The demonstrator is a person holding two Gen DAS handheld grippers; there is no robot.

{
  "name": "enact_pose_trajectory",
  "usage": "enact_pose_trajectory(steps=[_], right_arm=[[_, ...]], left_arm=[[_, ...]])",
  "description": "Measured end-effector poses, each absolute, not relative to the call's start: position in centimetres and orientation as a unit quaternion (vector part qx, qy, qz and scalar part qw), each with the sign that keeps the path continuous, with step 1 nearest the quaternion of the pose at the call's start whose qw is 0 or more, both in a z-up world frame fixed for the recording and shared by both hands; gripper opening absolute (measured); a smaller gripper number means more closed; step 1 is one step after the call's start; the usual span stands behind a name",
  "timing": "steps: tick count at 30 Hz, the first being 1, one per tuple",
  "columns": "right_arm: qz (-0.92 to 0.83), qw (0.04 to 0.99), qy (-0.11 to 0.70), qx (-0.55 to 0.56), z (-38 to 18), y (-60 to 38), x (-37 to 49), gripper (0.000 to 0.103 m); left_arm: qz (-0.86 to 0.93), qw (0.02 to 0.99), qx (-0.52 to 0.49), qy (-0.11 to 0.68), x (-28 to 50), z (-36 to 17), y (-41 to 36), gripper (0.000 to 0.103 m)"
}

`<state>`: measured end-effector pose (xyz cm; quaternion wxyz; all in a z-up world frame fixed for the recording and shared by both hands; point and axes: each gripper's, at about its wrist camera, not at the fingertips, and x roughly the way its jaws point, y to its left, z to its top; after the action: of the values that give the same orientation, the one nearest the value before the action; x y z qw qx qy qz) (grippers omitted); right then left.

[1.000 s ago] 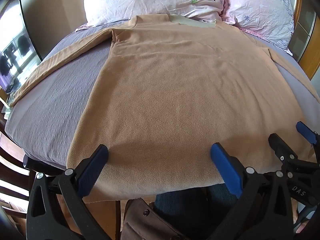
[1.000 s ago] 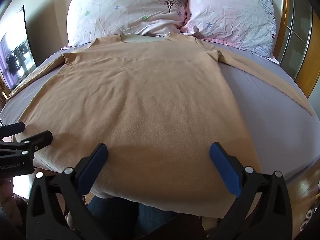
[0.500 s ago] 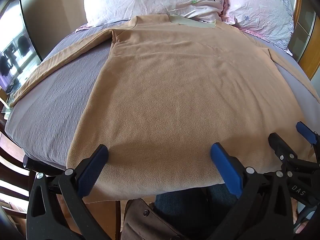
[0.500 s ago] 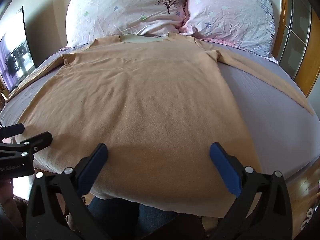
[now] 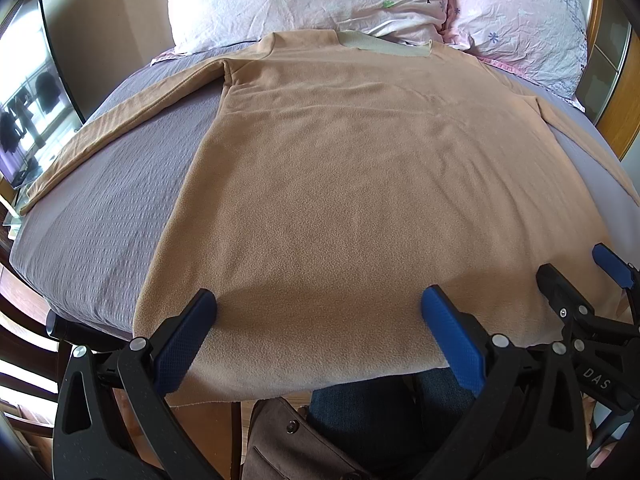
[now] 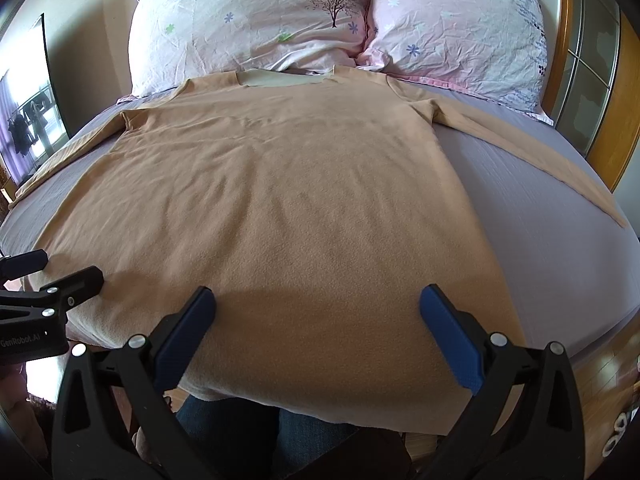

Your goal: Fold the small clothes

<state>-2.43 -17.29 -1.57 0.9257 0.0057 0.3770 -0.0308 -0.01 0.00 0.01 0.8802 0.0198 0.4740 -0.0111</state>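
Note:
A tan long-sleeved fleece top (image 5: 360,184) lies flat on the bed, collar toward the pillows, both sleeves spread out sideways; it also shows in the right wrist view (image 6: 288,216). Its hem hangs slightly over the near bed edge. My left gripper (image 5: 318,320) is open and empty, hovering over the hem's left part. My right gripper (image 6: 318,316) is open and empty over the hem's right part. Each gripper shows at the edge of the other's view.
The bed has a grey-purple sheet (image 5: 104,216) and two floral pillows (image 6: 256,20) at the head. A wooden frame (image 6: 624,120) stands at the right. A brown bag (image 5: 288,440) and the person's jeans lie below the near edge.

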Motion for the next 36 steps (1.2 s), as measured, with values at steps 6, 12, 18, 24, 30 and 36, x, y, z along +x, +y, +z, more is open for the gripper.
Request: enact_pose_trajectory(steps=[6, 12, 18, 24, 30, 36], right_arm=[[-0.031, 0.926, 0.377, 0.006, -1.58, -17.31, -2.42, 0.101], [-0.031, 0.926, 0.377, 0.006, -1.58, -17.32, -2.42, 0.101], [-0.031, 0.926, 0.377, 0.006, -1.59, -17.32, -2.45, 0.101], [-0.031, 0.926, 0.376, 0.006, -1.57, -17.34, -2.49, 0.101], [-0.031, 0.926, 0.375, 0.006, -1.54, -17.4, -2.54, 0.101], [-0.03, 0.927, 0.373, 0.006, -1.6, -17.51, -2.46, 0.101]], left_arm=[[-0.011, 0.88, 0.02, 0.474, -0.01, 0.02, 0.0, 0.102], [-0.011, 0.881, 0.02, 0.472, 0.04, 0.01, 0.02, 0.102], [-0.01, 0.884, 0.018, 0.466, -0.07, 0.1, -0.15, 0.102], [-0.011, 0.882, 0.02, 0.47, -0.1, 0.18, -0.1, 0.102], [-0.011, 0.883, 0.02, 0.47, -0.1, 0.21, -0.1, 0.102], [-0.011, 0.883, 0.02, 0.469, -0.16, 0.19, -0.09, 0.102]])
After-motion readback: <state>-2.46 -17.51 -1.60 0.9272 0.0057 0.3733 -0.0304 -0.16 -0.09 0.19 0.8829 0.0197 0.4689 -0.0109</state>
